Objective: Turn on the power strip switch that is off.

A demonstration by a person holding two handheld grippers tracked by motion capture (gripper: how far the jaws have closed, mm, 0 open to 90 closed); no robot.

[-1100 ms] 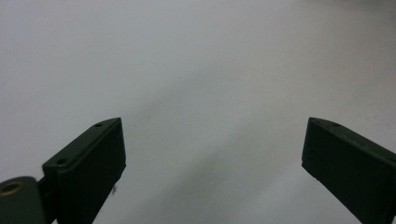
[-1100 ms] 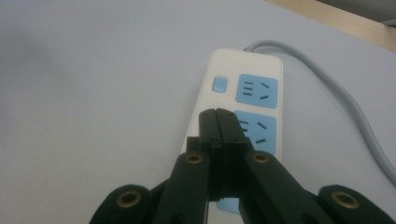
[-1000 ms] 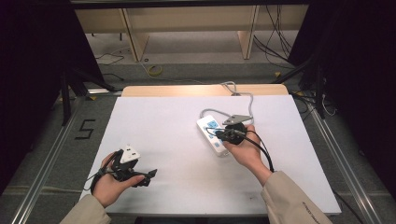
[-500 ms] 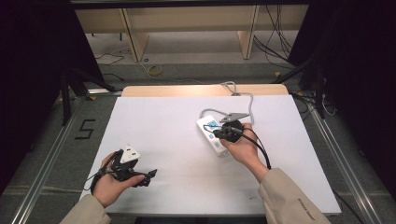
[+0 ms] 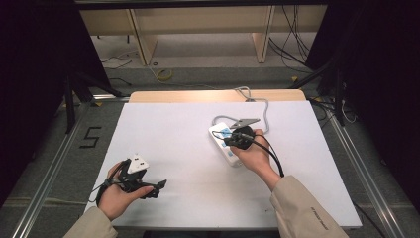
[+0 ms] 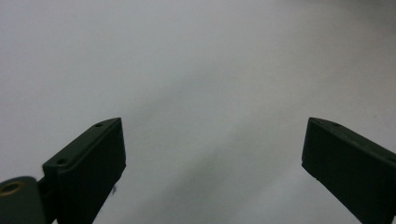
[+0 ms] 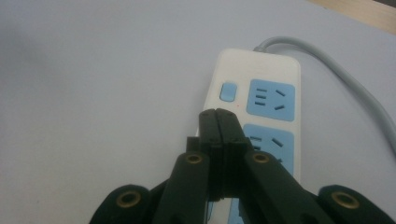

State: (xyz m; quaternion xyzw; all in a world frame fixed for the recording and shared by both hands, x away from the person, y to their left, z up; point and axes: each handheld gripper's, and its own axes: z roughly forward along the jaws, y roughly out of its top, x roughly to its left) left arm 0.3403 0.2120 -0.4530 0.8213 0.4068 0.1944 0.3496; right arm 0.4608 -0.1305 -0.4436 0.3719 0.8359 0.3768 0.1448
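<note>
A white power strip point(image 5: 219, 135) with blue sockets lies on the white table right of centre. Its grey cable point(image 5: 261, 106) runs off toward the back edge. My right gripper point(image 5: 229, 142) hovers just over the strip, its black jaws pressed together with nothing between them. In the right gripper view the shut tips point(image 7: 217, 114) sit above the strip point(image 7: 261, 70), just below its blue switch point(image 7: 228, 91) and beside the sockets. My left gripper point(image 5: 156, 188) rests in the hand near the front left, jaws wide apart point(image 6: 212, 154) over bare white surface.
The white board point(image 5: 173, 129) covers the table, with a wooden strip point(image 5: 188, 95) showing at its back edge. Dark stands and cables flank both sides on the floor. A wooden shelf frame point(image 5: 138, 39) stands beyond the table.
My right gripper has edged slightly left over the power strip, jaws still together. The left gripper has kept still.
</note>
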